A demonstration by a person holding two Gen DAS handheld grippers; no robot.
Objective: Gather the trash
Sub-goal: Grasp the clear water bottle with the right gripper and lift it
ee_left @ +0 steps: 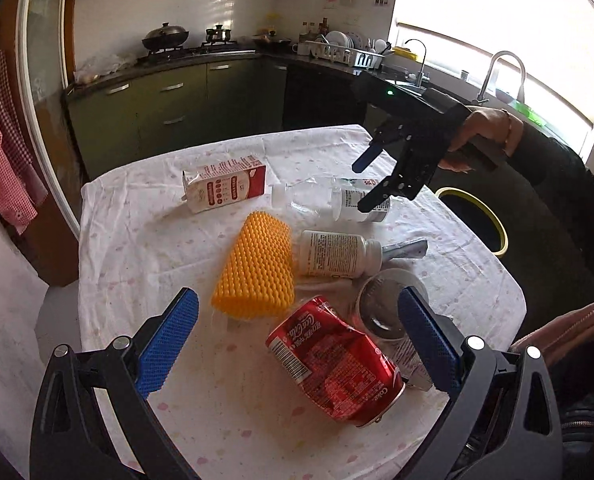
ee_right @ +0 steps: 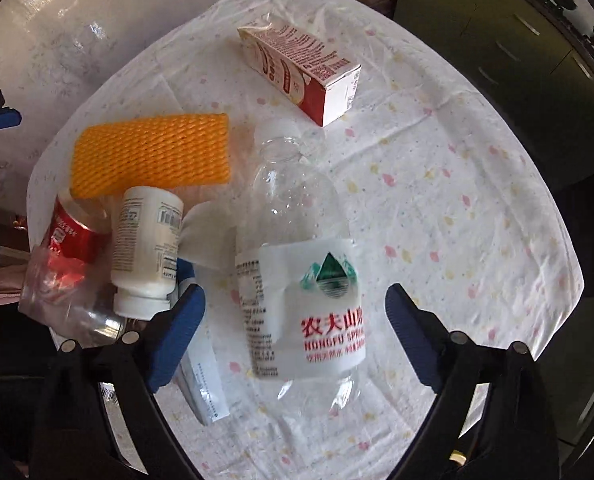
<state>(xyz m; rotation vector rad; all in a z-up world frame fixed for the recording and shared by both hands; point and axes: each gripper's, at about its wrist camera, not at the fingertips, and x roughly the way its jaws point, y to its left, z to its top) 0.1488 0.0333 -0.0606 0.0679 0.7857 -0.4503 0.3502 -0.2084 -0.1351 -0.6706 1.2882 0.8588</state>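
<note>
Trash lies on a table with a white cloth (ee_left: 145,240). A crushed red cola can (ee_left: 333,364) lies between the fingers of my open left gripper (ee_left: 297,332). A yellow foam net (ee_left: 257,264), a white pill bottle (ee_left: 337,256), a clear cup (ee_left: 381,312) and a red-and-white carton (ee_left: 225,182) lie beyond. My right gripper (ee_right: 295,324) is open above a clear water bottle (ee_right: 301,280) lying on its side. The right gripper also shows in the left wrist view (ee_left: 371,186). The carton (ee_right: 301,68), net (ee_right: 153,152), pill bottle (ee_right: 145,248) and can (ee_right: 69,232) show in the right wrist view.
A bin with a yellow rim and black liner (ee_left: 477,216) stands beside the table's right edge. A flat foil packet (ee_left: 405,248) lies by the pill bottle. Kitchen cabinets (ee_left: 169,104), a stove and a sink run behind the table. A wall is at the left.
</note>
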